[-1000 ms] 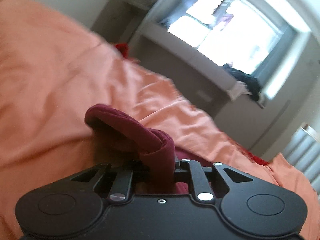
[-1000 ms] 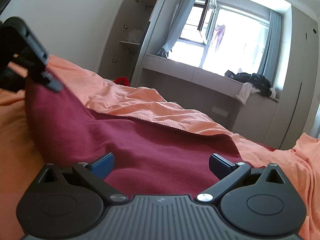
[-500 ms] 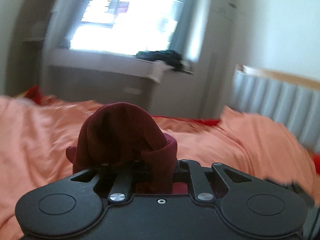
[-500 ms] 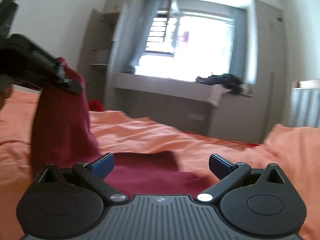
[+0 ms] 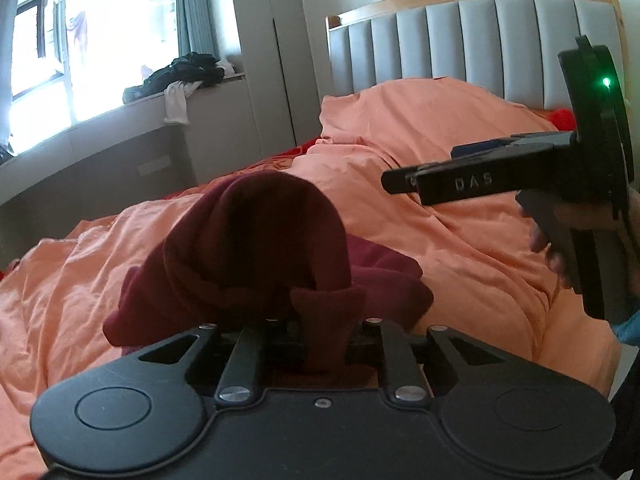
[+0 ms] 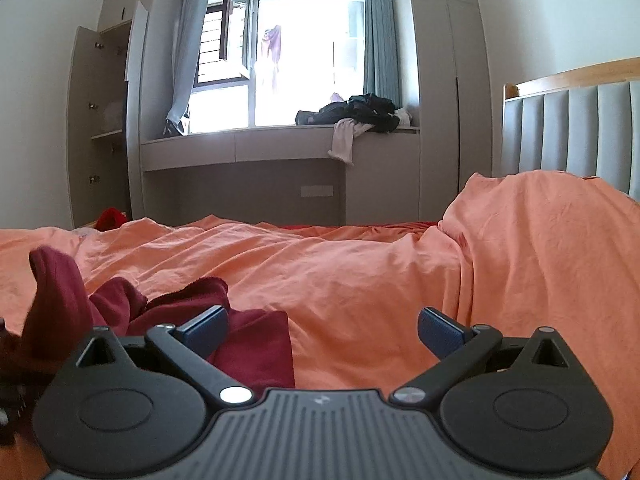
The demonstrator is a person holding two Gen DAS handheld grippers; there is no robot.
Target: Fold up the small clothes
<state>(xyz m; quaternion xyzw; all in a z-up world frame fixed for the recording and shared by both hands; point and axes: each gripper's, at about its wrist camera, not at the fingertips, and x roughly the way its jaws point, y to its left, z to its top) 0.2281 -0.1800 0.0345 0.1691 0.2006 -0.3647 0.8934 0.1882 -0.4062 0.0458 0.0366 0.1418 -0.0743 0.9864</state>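
Observation:
A dark red garment [image 5: 256, 248] lies bunched on the orange bedspread [image 5: 440, 168]. My left gripper [image 5: 324, 332] is shut on a fold of it and holds that part raised, so the cloth hides the fingertips. In the right wrist view the garment [image 6: 248, 344] lies at the lower left, partly lifted at the far left edge. My right gripper [image 6: 322, 328] is open and empty over the bedspread [image 6: 360, 272], just right of the garment. The right gripper also shows from the side in the left wrist view [image 5: 496, 176], above the bed.
A grey padded headboard [image 5: 460, 40] stands at the bed's right end, with a pillow hump under the spread [image 6: 540, 216]. A window ledge [image 6: 280, 136] with a pile of dark clothes [image 6: 356, 112] lies beyond the bed. An open wardrobe [image 6: 108, 120] stands at left.
My left gripper has swung right with the garment, from facing the window to facing the headboard. The garment has been drawn left out from under my right gripper, which now hangs over bare bedspread.

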